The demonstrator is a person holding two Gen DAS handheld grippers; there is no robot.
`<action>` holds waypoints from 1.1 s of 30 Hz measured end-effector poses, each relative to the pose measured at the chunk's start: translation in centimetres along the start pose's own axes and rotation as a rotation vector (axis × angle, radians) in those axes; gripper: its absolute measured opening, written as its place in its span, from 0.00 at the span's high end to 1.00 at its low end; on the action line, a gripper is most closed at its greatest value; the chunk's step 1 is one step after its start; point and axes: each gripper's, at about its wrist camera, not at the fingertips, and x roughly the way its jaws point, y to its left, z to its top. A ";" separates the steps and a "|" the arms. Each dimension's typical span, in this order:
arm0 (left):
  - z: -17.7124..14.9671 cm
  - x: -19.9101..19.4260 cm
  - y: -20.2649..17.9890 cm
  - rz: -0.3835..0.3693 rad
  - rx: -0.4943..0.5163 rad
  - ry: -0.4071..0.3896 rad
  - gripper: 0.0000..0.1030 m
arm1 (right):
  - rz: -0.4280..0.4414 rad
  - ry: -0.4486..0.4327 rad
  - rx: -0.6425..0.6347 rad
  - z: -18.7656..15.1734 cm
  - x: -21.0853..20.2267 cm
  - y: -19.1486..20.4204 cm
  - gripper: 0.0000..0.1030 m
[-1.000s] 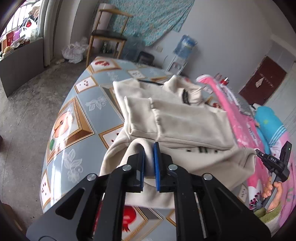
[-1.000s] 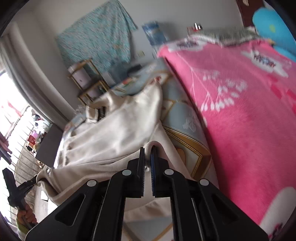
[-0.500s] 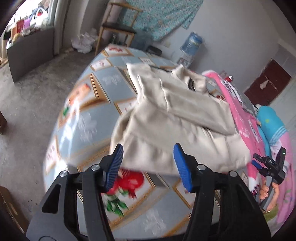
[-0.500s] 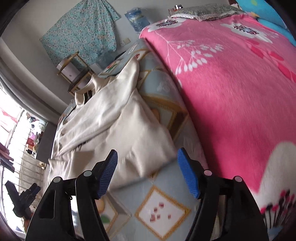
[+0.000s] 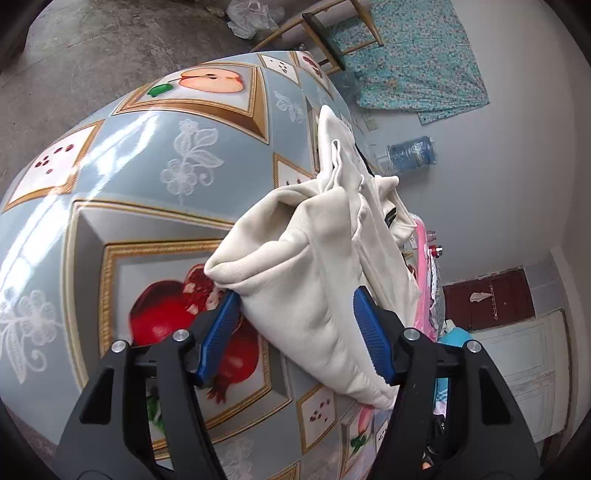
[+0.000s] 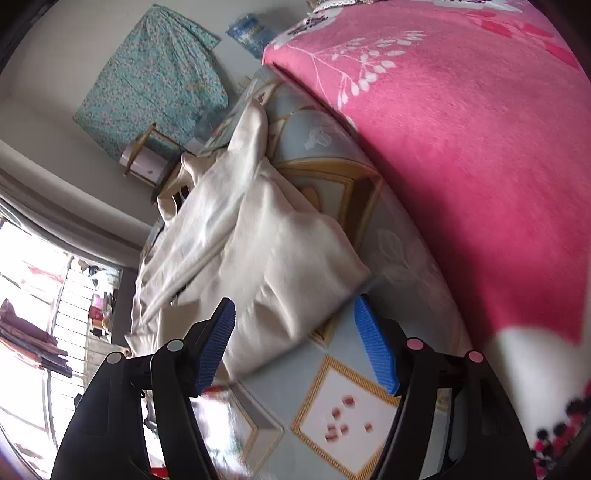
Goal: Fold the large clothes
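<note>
A cream garment (image 5: 314, 251) lies folded in a loose heap on the fruit-patterned tablecloth (image 5: 166, 166). My left gripper (image 5: 295, 295) hangs low over the near folded edge, its jaws wide and still opening; the fabric sits between the blue pads, which do not press on it. In the right wrist view the same garment (image 6: 280, 236) stretches away to the upper left. My right gripper (image 6: 294, 302) straddles its near corner with jaws wide, closing slightly, and grips nothing.
A pink flowered blanket (image 6: 461, 147) covers the bed on the right, beside the tablecloth (image 6: 369, 398). A wooden chair (image 5: 325, 26), a blue water bottle (image 5: 412, 153) and a teal cloth on the wall (image 5: 413, 55) stand beyond the table. Bare concrete floor lies to the left.
Both grippers were shut on the garment's edge; both have let go and opened. The edge has dropped onto the folded pile, and both grippers have sunk closer to the table. The left one has rolled.
</note>
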 end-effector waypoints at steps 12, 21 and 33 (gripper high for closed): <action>-5.5 -2.6 -11.0 0.335 0.703 -0.206 0.93 | -0.154 -0.267 -0.336 -0.2 -3.0 7.0 0.88; -8.2 -7.2 -13.8 0.324 0.803 -0.267 0.95 | -0.131 -0.287 -0.365 -1.0 -7.3 8.0 0.93; -7.9 -8.7 -3.9 0.456 0.594 -0.037 0.91 | -0.118 -0.033 -0.179 -3.4 -6.6 1.0 0.83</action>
